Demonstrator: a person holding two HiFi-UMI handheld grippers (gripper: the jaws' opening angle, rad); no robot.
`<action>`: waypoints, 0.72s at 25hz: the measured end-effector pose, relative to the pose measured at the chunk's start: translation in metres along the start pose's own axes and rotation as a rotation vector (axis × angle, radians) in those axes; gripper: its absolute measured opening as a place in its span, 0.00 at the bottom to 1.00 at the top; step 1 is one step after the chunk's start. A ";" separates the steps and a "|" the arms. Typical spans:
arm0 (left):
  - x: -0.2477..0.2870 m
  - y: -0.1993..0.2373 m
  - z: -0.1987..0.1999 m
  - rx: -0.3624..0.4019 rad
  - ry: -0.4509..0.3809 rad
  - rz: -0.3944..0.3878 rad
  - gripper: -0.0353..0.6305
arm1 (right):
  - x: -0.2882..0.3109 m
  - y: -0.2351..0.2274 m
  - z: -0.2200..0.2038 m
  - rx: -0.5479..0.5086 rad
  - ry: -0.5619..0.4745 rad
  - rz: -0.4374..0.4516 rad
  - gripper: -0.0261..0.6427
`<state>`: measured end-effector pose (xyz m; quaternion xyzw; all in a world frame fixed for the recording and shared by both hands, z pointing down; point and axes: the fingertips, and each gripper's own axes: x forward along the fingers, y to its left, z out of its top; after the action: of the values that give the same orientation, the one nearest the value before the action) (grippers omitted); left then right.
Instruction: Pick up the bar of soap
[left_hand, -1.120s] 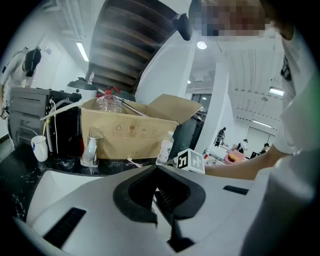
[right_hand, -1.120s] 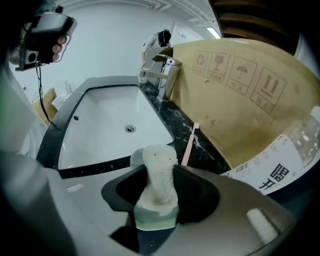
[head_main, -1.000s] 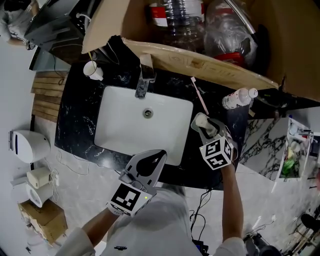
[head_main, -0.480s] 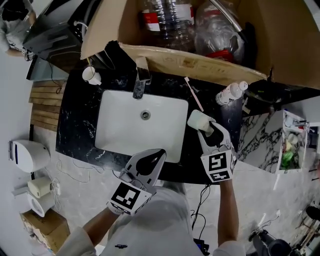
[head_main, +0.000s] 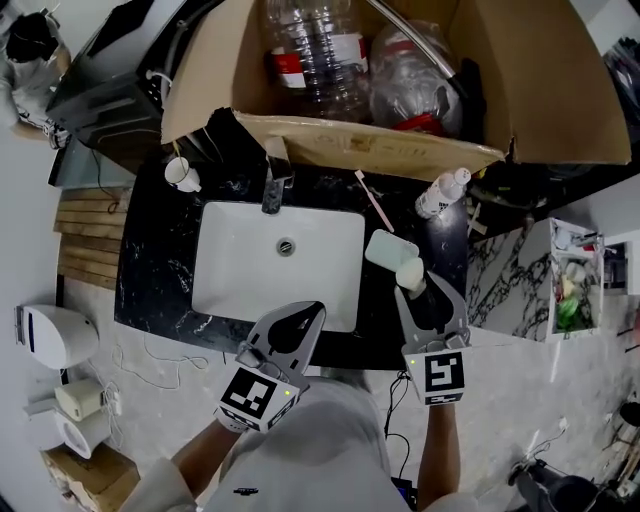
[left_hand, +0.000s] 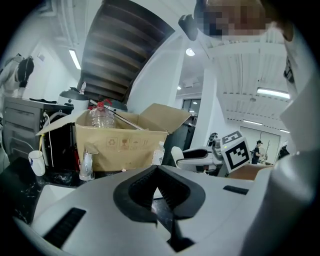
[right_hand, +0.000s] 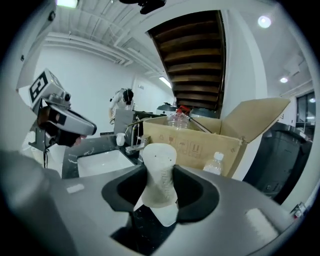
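The right gripper (right_hand: 160, 189) pinches the bar of soap (right_hand: 159, 162)

**Flat indoor light, heavy fisheye bend**

Ceiling lamps (right_hand: 265, 21) throw bright, even light with few hard shadows. The white sink (head_main: 275, 262) is nearly washed out, while the black counter (head_main: 160, 270) stays dark with a faint sheen. Both gripper views curve strongly and fall to black at the corners. The bar of soap (right_hand: 159, 175) looks sharp, and the grey foreground below it is blurred.

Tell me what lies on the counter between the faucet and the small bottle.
A pink toothbrush lies there on the dark counter, as the head view shows.
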<state>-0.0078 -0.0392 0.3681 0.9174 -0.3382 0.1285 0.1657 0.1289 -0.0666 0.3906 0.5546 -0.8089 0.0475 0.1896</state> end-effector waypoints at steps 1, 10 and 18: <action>-0.001 0.000 0.002 0.001 -0.005 0.001 0.05 | -0.008 0.000 0.006 0.016 -0.017 -0.011 0.31; -0.016 0.004 0.012 -0.001 -0.043 0.016 0.05 | -0.068 0.001 0.047 0.120 -0.174 -0.109 0.31; -0.029 0.009 0.015 -0.010 -0.070 0.040 0.05 | -0.094 0.001 0.041 0.158 -0.204 -0.167 0.31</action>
<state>-0.0328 -0.0350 0.3460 0.9136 -0.3625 0.0980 0.1561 0.1474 0.0047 0.3194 0.6350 -0.7687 0.0384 0.0658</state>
